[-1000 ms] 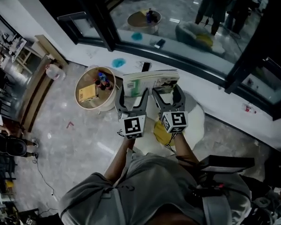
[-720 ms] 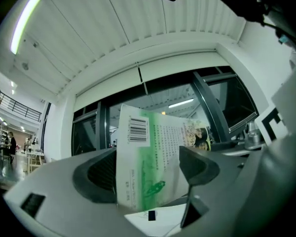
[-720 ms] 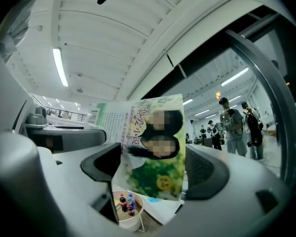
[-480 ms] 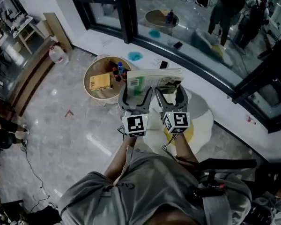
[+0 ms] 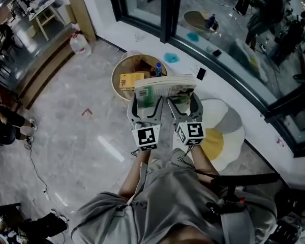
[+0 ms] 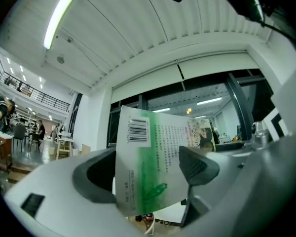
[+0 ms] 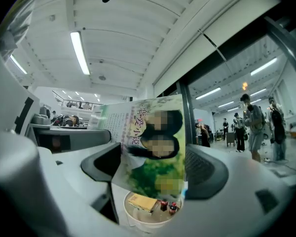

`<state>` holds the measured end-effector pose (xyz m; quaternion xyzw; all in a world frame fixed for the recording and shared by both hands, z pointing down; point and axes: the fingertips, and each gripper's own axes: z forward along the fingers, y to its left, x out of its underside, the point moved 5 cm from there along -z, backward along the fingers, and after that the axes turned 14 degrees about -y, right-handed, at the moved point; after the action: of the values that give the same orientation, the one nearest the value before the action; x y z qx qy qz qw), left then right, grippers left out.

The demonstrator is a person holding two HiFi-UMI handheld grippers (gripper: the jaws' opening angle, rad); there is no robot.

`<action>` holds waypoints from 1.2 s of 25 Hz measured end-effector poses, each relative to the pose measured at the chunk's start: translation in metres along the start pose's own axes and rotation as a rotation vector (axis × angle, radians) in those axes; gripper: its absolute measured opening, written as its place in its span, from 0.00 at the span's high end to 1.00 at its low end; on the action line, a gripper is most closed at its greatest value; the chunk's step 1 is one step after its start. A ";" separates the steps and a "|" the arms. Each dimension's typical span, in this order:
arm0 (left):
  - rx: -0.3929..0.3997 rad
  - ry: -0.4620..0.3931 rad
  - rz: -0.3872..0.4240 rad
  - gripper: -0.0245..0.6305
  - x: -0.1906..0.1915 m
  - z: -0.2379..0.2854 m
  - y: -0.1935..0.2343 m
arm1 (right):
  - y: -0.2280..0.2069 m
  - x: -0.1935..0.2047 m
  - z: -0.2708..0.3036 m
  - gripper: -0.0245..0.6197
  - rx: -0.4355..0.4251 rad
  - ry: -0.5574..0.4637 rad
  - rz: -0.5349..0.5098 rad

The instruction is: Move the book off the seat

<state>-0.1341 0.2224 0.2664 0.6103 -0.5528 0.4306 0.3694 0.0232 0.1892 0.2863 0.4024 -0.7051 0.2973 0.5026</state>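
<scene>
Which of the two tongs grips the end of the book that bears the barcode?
The left tongs: the barcode shows on the book between its jaws, while the right tongs grip the end with the cover picture.

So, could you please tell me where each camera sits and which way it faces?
Head view: on the person's head, looking steeply down at the book in the left gripper and right gripper; forearms, torso show.
Left gripper view: on that gripper, facing up along its jaws, clamped on the book's barcode side.
Right gripper view: likewise, jaws on the picture side.
All share the book.
</scene>
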 end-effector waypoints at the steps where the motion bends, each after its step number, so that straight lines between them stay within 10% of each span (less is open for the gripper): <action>1: -0.016 0.001 -0.007 0.36 0.001 0.001 0.008 | 0.005 0.001 0.008 0.36 -0.014 0.007 -0.007; 30: -0.286 0.008 0.231 0.36 0.065 0.215 0.200 | 0.020 0.109 0.338 0.36 -0.267 -0.085 0.169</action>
<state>-0.3060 -0.0236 0.2452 0.4822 -0.6735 0.3896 0.4026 -0.1717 -0.1085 0.2821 0.2833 -0.7903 0.2249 0.4945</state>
